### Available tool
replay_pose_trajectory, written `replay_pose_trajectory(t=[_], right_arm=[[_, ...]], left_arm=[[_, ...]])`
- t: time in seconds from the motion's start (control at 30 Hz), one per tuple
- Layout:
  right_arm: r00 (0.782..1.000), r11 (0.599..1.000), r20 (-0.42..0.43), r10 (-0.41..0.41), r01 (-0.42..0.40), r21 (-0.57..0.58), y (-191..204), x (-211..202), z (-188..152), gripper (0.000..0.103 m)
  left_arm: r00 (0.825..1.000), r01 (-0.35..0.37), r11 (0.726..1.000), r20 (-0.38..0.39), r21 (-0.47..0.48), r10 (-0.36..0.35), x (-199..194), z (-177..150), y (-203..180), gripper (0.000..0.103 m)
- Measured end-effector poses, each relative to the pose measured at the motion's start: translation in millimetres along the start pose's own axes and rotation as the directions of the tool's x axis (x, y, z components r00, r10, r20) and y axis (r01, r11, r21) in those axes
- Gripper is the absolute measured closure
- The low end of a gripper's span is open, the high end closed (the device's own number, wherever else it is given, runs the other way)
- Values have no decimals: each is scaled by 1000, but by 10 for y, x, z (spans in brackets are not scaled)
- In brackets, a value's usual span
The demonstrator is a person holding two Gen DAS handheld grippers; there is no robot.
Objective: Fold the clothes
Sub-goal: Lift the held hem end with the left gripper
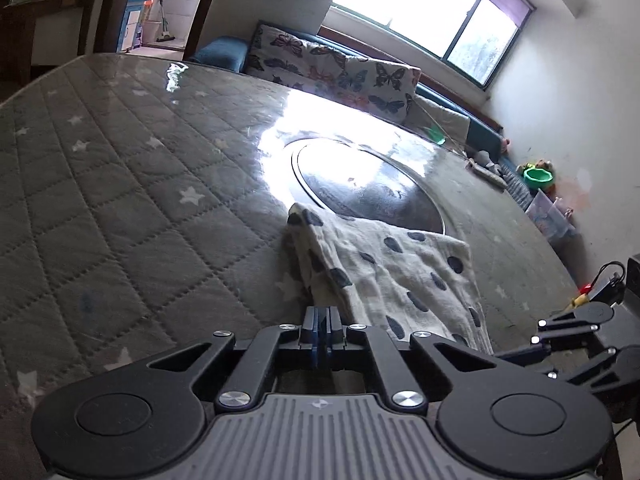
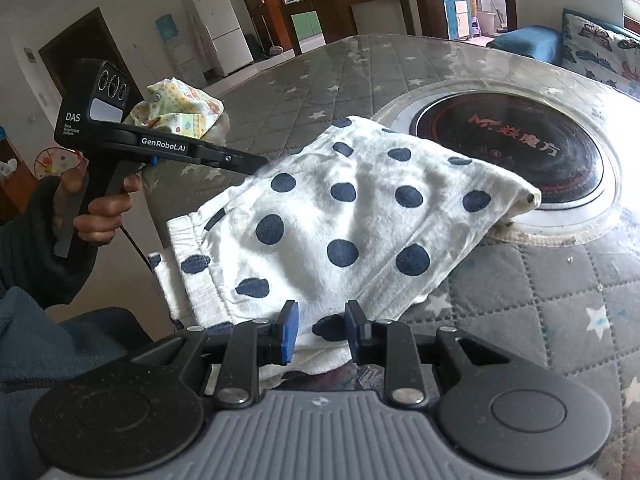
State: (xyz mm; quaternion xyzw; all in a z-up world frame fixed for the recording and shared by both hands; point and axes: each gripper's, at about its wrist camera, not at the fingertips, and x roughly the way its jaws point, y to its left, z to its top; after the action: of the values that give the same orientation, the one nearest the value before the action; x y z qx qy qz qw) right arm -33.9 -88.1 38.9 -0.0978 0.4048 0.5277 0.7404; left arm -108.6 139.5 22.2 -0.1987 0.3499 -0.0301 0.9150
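Observation:
A white garment with dark blue dots lies folded on the quilted grey table cover, its far corner over the round cooktop. My left gripper is shut on the garment's near left edge; in the right wrist view it reaches in from the left and its tip meets the cloth. My right gripper is open, its blue pads astride the garment's near hem at the table edge. A second crumpled patterned garment lies behind the left gripper.
The table cover has a glossy plastic sheet over it. A butterfly-print cushion and sofa stand beyond the table. Toys and a green bowl lie on the floor at the right. The right gripper's linkage shows at the left view's right edge.

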Motion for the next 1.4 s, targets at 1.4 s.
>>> replay_pose_trajectory(t=[1.4], right_arm=[[968,977,137,-208,200,69,-736,276,544,71]], left_arm=[[992,100,993,-87,63,-94,378,132,-289,92]])
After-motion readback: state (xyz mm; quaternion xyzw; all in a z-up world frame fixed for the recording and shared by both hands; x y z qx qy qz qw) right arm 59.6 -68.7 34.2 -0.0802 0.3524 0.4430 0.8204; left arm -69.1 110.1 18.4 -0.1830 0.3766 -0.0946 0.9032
